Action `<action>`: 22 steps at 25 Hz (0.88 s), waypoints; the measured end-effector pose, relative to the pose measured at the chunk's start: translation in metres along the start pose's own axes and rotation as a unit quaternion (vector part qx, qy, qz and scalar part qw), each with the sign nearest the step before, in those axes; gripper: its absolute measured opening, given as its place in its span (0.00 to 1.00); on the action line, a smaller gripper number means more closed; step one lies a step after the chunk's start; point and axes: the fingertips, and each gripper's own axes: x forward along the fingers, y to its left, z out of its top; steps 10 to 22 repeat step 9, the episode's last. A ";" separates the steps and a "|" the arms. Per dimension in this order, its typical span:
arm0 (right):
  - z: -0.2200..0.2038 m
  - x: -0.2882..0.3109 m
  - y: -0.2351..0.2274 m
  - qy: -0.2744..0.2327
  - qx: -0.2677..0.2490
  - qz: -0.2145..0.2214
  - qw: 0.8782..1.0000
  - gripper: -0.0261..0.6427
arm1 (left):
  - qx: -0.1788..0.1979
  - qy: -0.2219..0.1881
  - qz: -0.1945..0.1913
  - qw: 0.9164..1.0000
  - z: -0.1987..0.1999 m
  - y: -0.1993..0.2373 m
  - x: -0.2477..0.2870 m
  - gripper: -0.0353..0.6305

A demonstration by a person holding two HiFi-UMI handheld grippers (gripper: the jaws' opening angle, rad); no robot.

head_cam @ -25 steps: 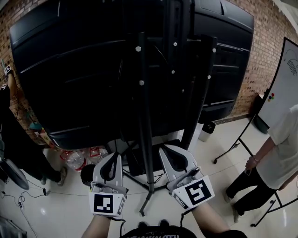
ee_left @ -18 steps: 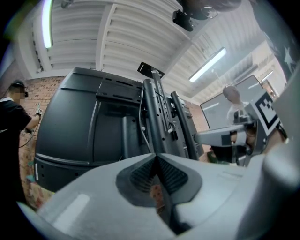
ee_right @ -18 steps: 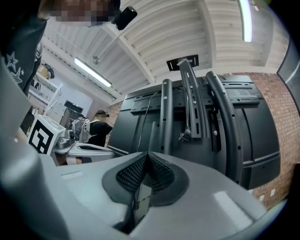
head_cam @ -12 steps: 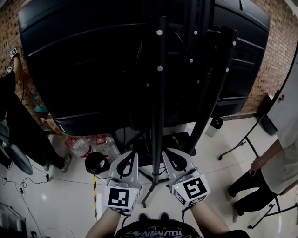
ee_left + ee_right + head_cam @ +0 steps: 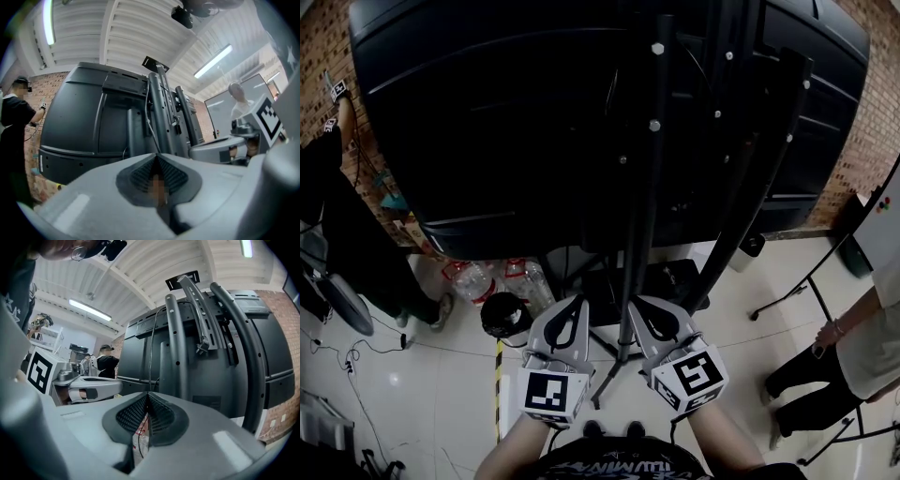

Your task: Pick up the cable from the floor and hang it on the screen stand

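Observation:
The back of the big black screen fills the upper head view, mounted on a black stand with upright poles and floor legs. A thin cable runs down the stand's back; it also shows as a pale cable in the left gripper view. My left gripper and right gripper are held side by side just before the central pole, above the floor. Both are shut with nothing visibly between the pads. Thin cables lie on the floor at far left.
A dark round object and several plastic bottles sit on the floor left of the stand. A person in black stands at the left. Another person stands at the right beside a whiteboard frame.
The head view has swung so the stand sits further right. Both grippers have drawn closer together and nearer the central pole. Both stay shut.

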 end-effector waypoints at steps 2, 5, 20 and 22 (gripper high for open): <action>0.001 0.003 0.005 0.000 -0.006 0.013 1.000 0.05 | -0.002 0.000 0.002 1.000 0.001 0.000 -0.001 0.06; 0.001 0.006 0.009 0.003 -0.017 0.021 1.000 0.05 | -0.002 -0.001 0.000 1.000 0.000 -0.001 0.000 0.06; 0.000 0.009 0.011 0.010 -0.008 0.026 1.000 0.05 | -0.008 0.015 -0.005 1.000 0.000 -0.003 0.000 0.06; 0.000 0.009 0.011 0.010 -0.008 0.026 1.000 0.05 | -0.008 0.015 -0.005 1.000 0.000 -0.003 0.000 0.06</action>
